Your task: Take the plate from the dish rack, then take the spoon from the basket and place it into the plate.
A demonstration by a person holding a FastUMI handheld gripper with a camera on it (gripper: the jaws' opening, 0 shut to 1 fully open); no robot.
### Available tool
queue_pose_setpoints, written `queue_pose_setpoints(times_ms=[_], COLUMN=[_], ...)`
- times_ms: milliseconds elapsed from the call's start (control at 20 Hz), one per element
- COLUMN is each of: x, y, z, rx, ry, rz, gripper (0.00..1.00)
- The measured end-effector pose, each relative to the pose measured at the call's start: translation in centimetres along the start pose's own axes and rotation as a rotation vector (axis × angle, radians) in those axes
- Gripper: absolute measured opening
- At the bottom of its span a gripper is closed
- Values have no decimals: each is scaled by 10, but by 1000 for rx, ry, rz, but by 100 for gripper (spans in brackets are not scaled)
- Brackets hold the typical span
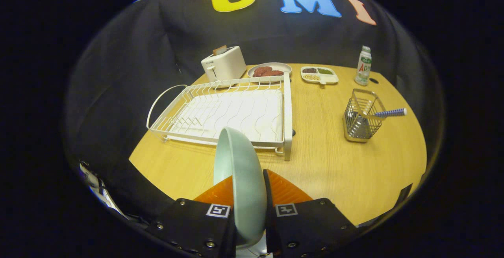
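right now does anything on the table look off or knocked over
Nothing is spilled or toppled. The only unusual sight is the plate standing on edge, clamped between the tongs in front of the dish rack. The spoon leans out of its upright basket.

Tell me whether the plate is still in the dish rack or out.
Out. The plate stands on edge, clamped between the gripper fingers, short of the empty dish rack.
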State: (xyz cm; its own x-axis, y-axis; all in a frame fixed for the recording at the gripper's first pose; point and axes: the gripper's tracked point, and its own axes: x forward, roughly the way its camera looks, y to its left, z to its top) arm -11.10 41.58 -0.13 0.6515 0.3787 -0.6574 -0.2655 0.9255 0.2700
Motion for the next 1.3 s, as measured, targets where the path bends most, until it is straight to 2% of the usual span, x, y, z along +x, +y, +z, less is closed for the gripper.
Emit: queue_pose_setpoints(times_ms=[200,350,500,650,700,750,1050,1300], x=[21,31,38,40,38,35,9,-16], y=[7,6,-1,-28,-35,-37,-56,-95], z=[-14,-32,-42,-44,-43,-43,6,51], rx=[145,186,217,212,208,213,207,193], ry=[40,91,87,68,61,46,-146,-296], rz=[126,148,127,20,2,2,-32,-170], gripper=[28,31,42,49,72,77,77,77])
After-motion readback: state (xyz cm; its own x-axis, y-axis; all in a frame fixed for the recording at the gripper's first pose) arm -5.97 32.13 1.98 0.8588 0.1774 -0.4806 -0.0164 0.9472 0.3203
